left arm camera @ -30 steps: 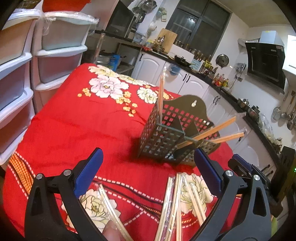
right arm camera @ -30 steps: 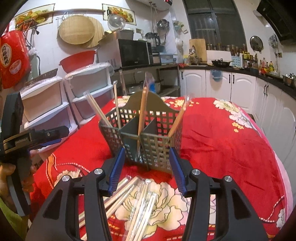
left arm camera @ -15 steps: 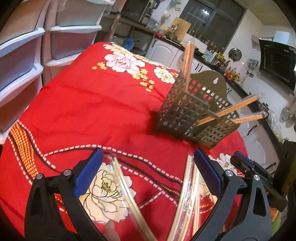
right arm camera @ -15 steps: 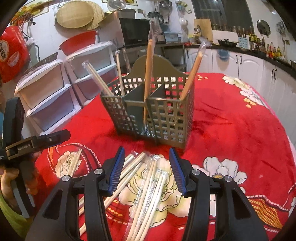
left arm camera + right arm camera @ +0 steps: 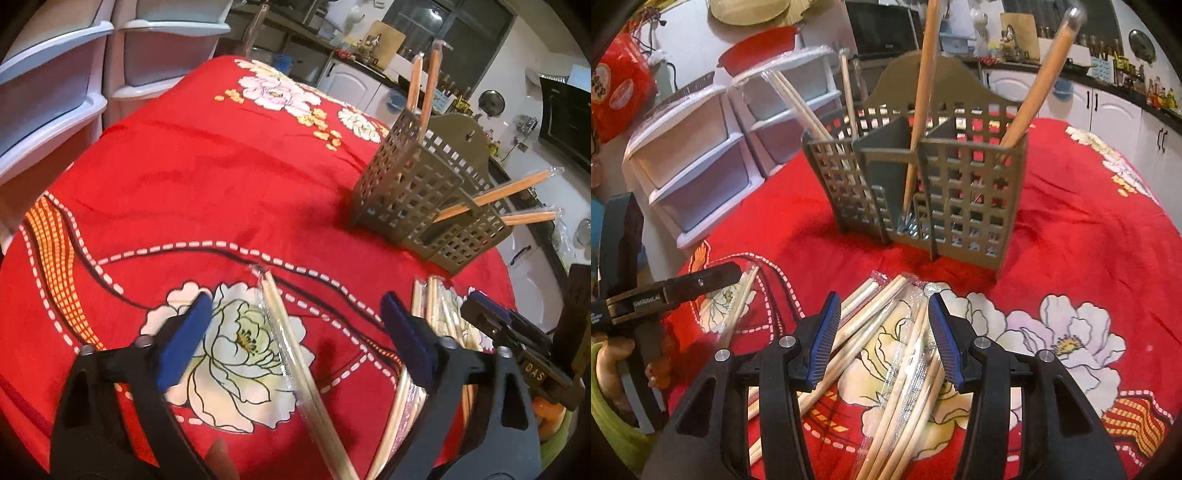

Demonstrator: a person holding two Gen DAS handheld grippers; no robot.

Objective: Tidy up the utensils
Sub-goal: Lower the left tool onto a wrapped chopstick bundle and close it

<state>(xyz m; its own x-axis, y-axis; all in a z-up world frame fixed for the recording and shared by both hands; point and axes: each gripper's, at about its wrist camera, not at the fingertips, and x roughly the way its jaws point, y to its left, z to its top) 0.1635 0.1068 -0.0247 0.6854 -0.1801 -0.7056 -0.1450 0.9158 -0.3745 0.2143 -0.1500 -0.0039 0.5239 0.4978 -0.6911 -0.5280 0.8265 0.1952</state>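
Both grippers' ribbed blue fingers spread wide: left gripper (image 5: 291, 328), right gripper (image 5: 884, 328) over cellophane-wrapped wooden chopsticks (image 5: 905, 354); gridded plastic caddy (image 5: 923, 184) upright.

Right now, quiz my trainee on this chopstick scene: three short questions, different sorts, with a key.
1. True or false: the left hand-held gripper is shut on a wrapped chopstick pair.
2. Multiple choice: the grey caddy stands on A) a red floral cloth, B) bare wood, C) a tray.
3. Fill in: the right hand-held gripper hovers over a pile of loose ____.

Key: 1 false; 2 A; 3 chopsticks.
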